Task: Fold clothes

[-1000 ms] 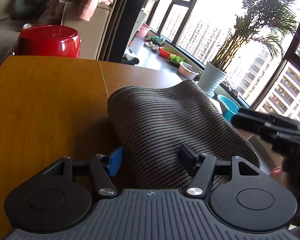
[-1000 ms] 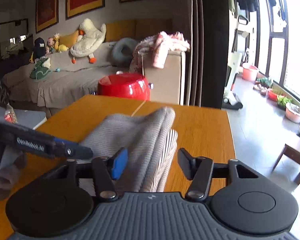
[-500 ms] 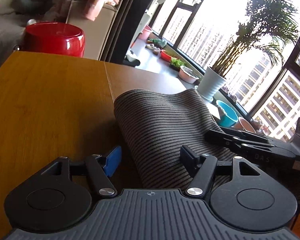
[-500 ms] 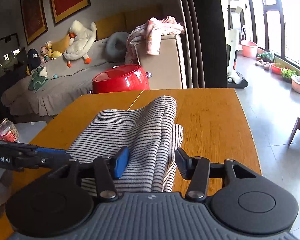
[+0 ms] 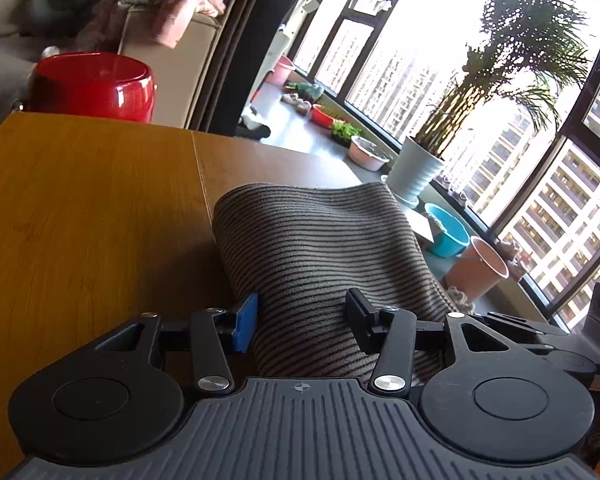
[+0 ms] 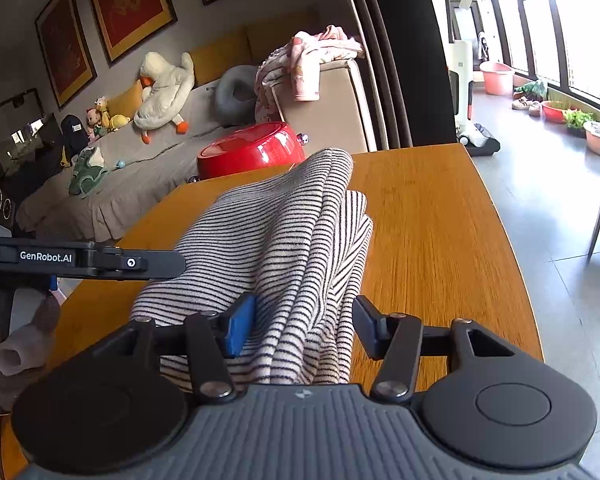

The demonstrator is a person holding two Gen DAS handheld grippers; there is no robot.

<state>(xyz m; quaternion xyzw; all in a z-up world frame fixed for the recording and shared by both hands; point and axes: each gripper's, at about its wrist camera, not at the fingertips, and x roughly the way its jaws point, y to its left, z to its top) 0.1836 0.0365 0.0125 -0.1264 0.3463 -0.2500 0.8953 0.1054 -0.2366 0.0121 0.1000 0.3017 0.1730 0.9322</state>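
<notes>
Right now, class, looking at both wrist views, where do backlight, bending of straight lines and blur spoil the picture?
Left wrist view: the window is blown out white, so the striped garment looks dim. Right wrist view: the table edge bows from the fisheye, the garment's stripes read clearly, and the wood grain looks slightly smeared.

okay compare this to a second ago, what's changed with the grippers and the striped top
The right gripper sank toward the striped top, jaws opening around its folded edge. The left gripper barely moved; its jaws are closing around the top. The top stays folded on the table.
</notes>
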